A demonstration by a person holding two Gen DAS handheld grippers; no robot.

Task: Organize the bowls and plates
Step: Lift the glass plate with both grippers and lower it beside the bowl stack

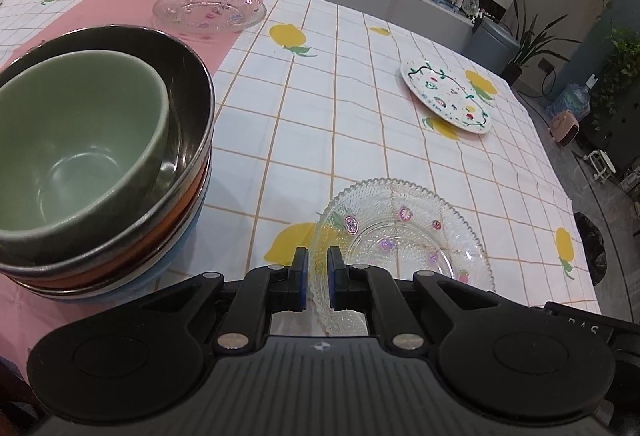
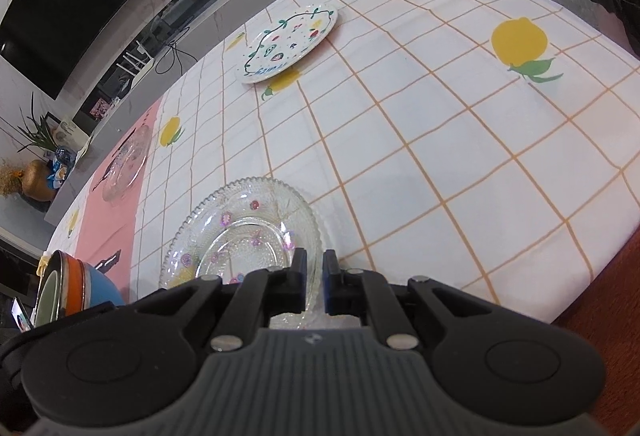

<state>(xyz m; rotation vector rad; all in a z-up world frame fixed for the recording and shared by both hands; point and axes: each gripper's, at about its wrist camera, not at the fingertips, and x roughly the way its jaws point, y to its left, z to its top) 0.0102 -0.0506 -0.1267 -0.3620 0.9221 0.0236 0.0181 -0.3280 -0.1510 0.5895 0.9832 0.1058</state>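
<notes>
Under the left wrist camera, the left claw (image 1: 318, 278) is pinched on the near left rim of a clear glass plate (image 1: 404, 232), beaded at its edge and dotted with pink and purple flowers, which lies on the checked, lemon-printed surface (image 1: 360, 124) just right of a stack of bowls (image 1: 100, 156), a green bowl nested in a steel one on top. From the right wrist camera, the right claw (image 2: 315, 278) is pinched on the same plate's (image 2: 244, 232) near right rim, with a white painted plate (image 2: 286, 44) well beyond it.
</notes>
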